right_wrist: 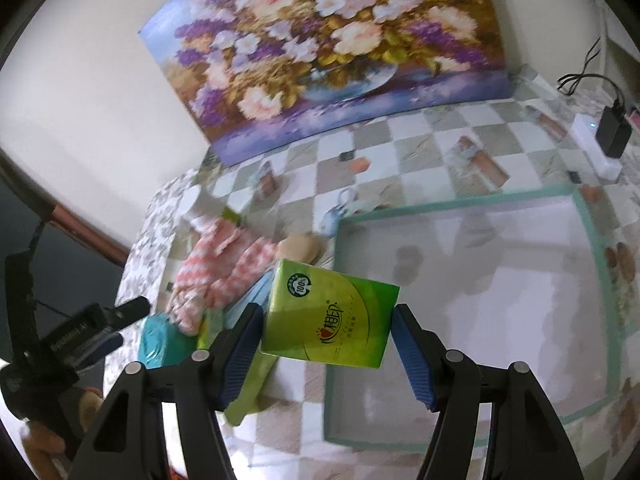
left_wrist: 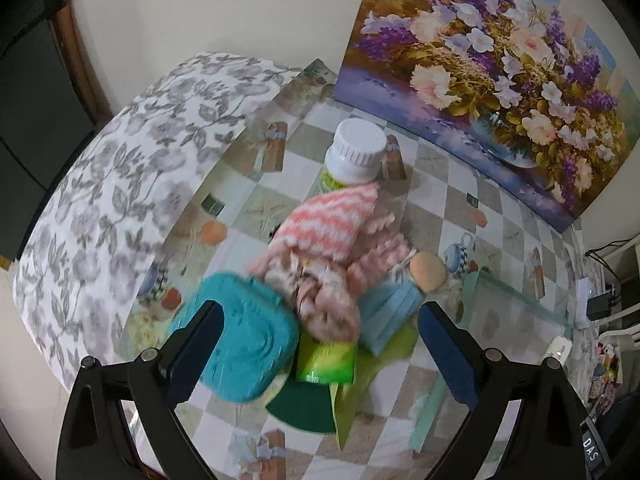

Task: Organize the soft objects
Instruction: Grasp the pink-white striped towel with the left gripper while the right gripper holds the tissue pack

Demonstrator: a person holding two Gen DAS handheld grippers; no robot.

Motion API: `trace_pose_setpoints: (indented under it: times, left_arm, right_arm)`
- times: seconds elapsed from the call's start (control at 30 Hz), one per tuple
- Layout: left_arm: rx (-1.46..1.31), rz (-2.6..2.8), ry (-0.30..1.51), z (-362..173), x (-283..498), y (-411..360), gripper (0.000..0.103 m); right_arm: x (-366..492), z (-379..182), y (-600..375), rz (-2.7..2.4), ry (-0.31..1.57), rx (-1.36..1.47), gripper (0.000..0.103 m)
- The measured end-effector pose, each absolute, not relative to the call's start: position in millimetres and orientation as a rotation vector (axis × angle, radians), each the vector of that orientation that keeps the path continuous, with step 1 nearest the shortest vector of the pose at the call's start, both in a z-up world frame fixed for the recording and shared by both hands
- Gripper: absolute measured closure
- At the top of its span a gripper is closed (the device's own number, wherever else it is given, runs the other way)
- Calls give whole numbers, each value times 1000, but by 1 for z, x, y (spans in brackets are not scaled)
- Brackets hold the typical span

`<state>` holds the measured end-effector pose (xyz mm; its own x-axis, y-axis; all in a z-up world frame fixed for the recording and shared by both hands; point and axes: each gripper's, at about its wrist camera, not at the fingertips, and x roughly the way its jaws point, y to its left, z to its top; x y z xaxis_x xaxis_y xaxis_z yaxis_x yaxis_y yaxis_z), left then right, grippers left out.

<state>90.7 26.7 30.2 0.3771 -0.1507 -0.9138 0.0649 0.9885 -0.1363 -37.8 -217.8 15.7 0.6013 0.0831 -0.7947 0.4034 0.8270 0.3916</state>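
Observation:
My right gripper (right_wrist: pixel 326 334) is shut on a green tissue pack (right_wrist: pixel 330 316), held above the near-left corner of a shallow white tray with a mint rim (right_wrist: pixel 460 202). My left gripper (left_wrist: pixel 320 332) is open and empty, hovering over a pile: a pink-and-white knitted cloth (left_wrist: pixel 324 236), a blue face mask (left_wrist: pixel 394 312), a beige puff (left_wrist: pixel 428 270), a teal wipes pack (left_wrist: pixel 240 344), another green tissue pack (left_wrist: pixel 326 362) and a dark green round pad (left_wrist: pixel 302 410). The pile also shows in the right wrist view, where the knitted cloth (right_wrist: pixel 218 268) lies left of the tray.
A white-capped bottle (left_wrist: pixel 354 156) stands behind the pile. A flower painting (right_wrist: pixel 332 48) leans on the wall at the table's back. A floral cloth (left_wrist: pixel 120 184) covers the table's left end. A charger and white power strip (right_wrist: pixel 600 136) sit at the far right.

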Motion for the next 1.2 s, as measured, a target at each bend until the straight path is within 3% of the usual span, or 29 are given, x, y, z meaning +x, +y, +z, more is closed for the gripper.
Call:
trace_pose_setpoints:
  times: [0.57, 0.67, 0.77, 0.83, 1.03, 1.2]
  left_arm:
    - [97, -85, 1282, -35, 154, -22, 6]
    - [130, -77, 1300, -48, 158, -25, 18]
    - [136, -62, 1310, -56, 160, -22, 38]
    - [146, -46, 1305, -57, 160, -19, 57]
    - [124, -59, 1264, -49, 158, -14, 91]
    - [85, -75, 1240, -40, 159, -9, 96]
  right_arm:
    - [-29, -17, -267, -271, 959, 694, 34]
    - [-30, -21, -269, -282, 971, 700, 34]
    - [-29, -23, -270, -286, 978, 699, 34]
    - [-29, -22, -269, -287, 978, 697, 34]
    - [-29, -19, -268, -288, 974, 686, 34]
    - [-29, -16, -267, -285, 969, 680, 34]
